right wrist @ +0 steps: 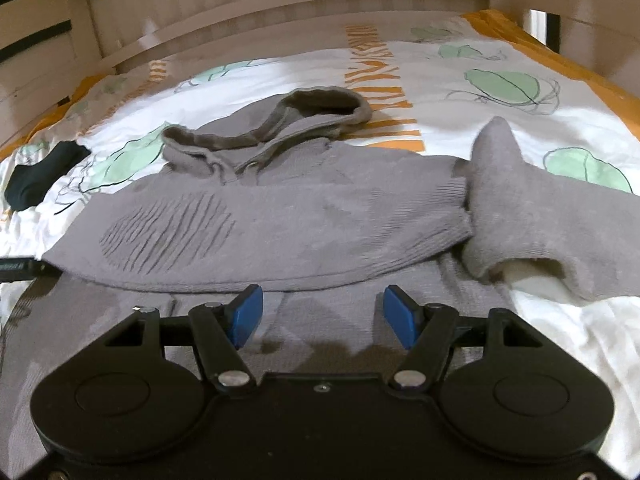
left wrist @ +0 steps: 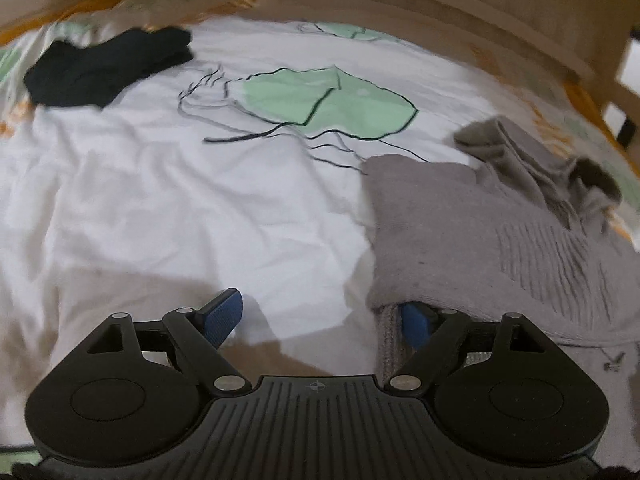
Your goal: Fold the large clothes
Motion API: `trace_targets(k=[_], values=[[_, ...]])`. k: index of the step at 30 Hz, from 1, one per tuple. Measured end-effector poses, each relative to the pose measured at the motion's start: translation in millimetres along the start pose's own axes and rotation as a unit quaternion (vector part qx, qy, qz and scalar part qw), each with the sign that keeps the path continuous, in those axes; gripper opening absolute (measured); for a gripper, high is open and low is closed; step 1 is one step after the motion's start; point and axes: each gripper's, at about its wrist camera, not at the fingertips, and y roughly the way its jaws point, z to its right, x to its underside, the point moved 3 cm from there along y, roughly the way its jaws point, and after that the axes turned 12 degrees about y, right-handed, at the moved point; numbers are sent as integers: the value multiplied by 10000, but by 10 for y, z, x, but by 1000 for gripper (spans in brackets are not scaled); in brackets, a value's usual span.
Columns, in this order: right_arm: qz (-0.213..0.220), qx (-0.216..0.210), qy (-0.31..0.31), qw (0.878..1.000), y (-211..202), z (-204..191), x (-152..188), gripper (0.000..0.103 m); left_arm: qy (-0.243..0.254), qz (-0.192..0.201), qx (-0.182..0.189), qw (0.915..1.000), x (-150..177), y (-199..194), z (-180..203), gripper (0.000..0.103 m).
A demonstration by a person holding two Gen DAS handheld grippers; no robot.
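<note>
- Progress: the grey knitted hoodie lies on the bed cover with one fold judged to be in place. Its lower part is doubled over the body, and the fold edge runs crosswise just ahead of the right gripper.
- Remaining: the sleeve sticks out ahead and to the right of the right gripper, unfolded and open at the cuff. The hood lies spread at the far end, well ahead of the fingers. Both appear to need tucking in before the final fold.
- Right gripper: jaws spread, blue pads apart, nothing between them. They hover over the near grey layer.
- Left gripper: jaws spread wide. Its right fingertip sits under the hoodie's near edge and the left one is over bare cover. No pinch is seen.
- Appearance of the garment: soft ribbed knit, a patch of raised horizontal ridges on the chest, and a drawstring at the neck.
- Other item: a dark garment lies far ahead and to the left of the left gripper, apart from the hoodie.
</note>
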Motion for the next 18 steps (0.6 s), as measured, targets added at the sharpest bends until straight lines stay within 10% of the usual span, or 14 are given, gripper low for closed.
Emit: trace_targets(k=[18], values=[[-49, 26, 37, 10000, 316, 5, -143, 72, 235, 53, 59, 9997, 95, -190, -77, 82]])
